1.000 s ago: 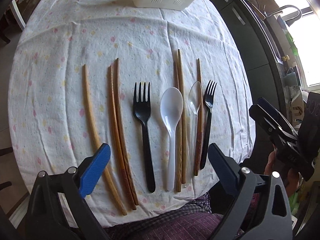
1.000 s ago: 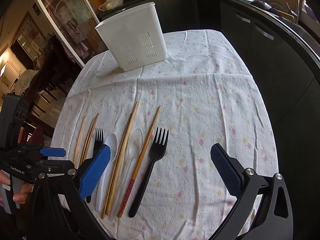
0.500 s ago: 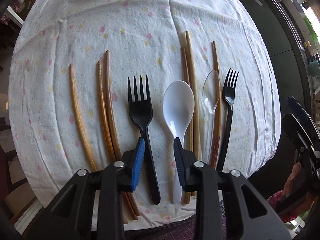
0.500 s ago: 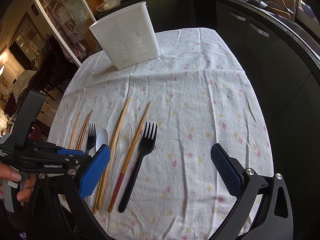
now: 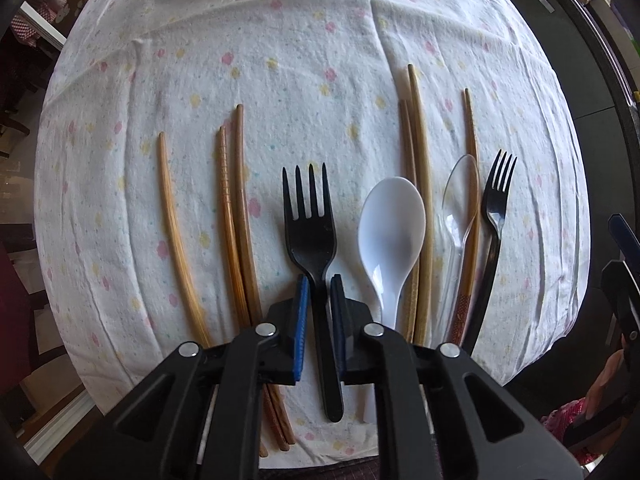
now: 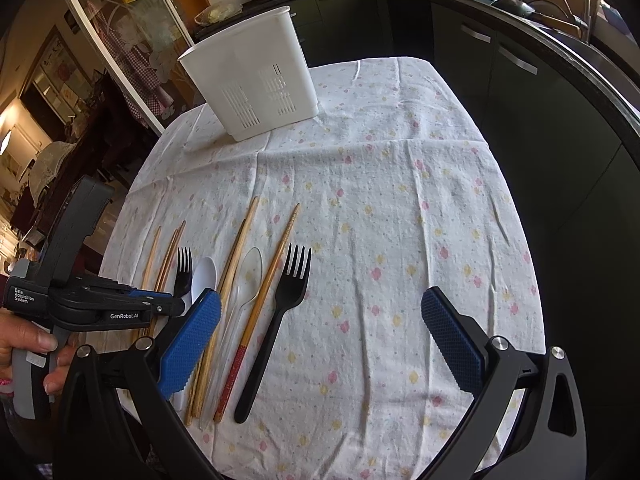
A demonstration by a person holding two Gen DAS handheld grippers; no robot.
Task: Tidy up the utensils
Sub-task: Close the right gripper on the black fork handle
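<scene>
Task barely begun: left gripper (image 5: 318, 312) jaws clench the first black fork (image 5: 310, 232); right gripper (image 6: 320, 336) hangs released; white caddy (image 6: 256, 80) apparently unfilled

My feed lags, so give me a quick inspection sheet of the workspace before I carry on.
Surface: flower-print tablecloth, wrinkled.
Job's things: white slotted utensil holder upright at the far end; near edge, a row of wooden chopsticks, black fork, white spoon, clear spoon, second black fork.
Clutter: nothing seen.
Grippers: left gripper fingers closed around the black fork's handle, fork still lying flat; right gripper open above bare cloth, holding nothing.
Cables: nothing seen.
Surroundings: dark kitchen cabinets, glass-door cabinet.
</scene>
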